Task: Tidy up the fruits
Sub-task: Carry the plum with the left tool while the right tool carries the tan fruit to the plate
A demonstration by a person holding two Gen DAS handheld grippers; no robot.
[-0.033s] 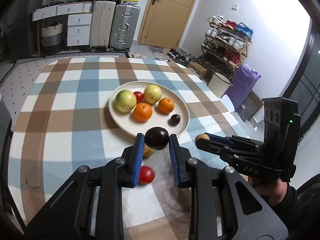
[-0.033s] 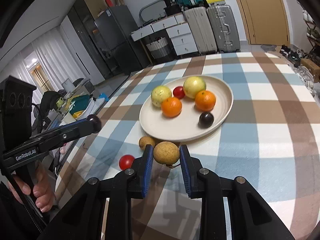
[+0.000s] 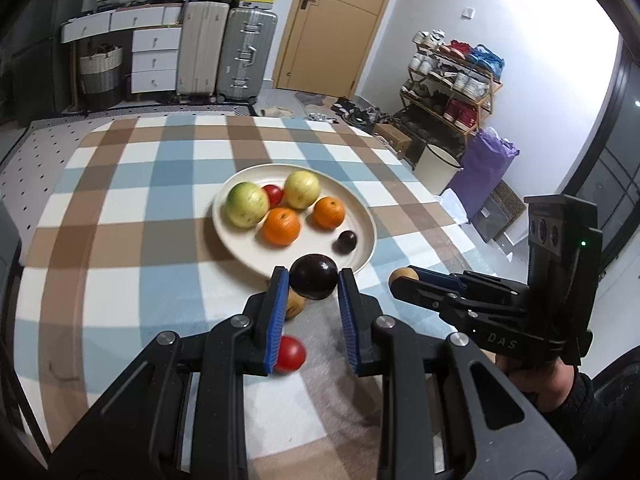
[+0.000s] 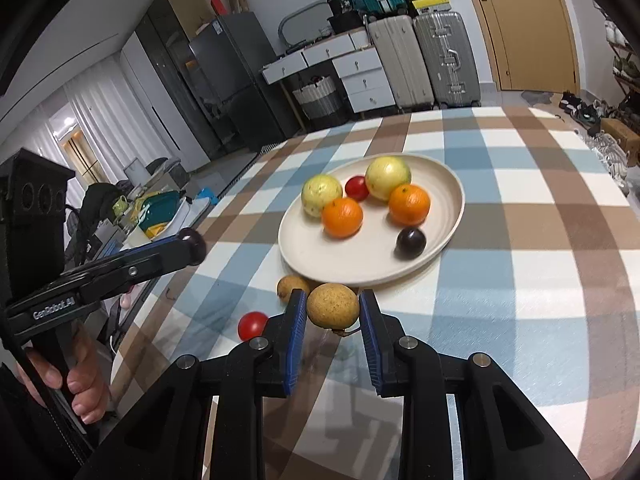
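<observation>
A cream plate (image 3: 244,245) (image 4: 448,236) on the checked tablecloth holds two green-yellow apples, two oranges, a red tomato and a dark plum (image 3: 345,241) (image 4: 410,242). My left gripper (image 3: 313,285) is shut on a dark purple plum (image 3: 314,282), held just above the plate's near rim. My right gripper (image 4: 333,312) is shut on a tan round fruit (image 4: 333,305), held near the plate's near edge; it also shows in the left wrist view (image 3: 403,275). A second tan fruit (image 4: 292,286) (image 3: 295,306) and a red tomato (image 4: 252,325) (image 3: 290,354) lie on the cloth.
The table's right edge drops off toward a shoe rack (image 3: 452,80), a white bin (image 3: 438,166) and a purple bag (image 3: 482,172). Suitcases (image 3: 224,56) and drawers stand beyond the far edge. A cluttered side area (image 4: 156,208) lies left of the table.
</observation>
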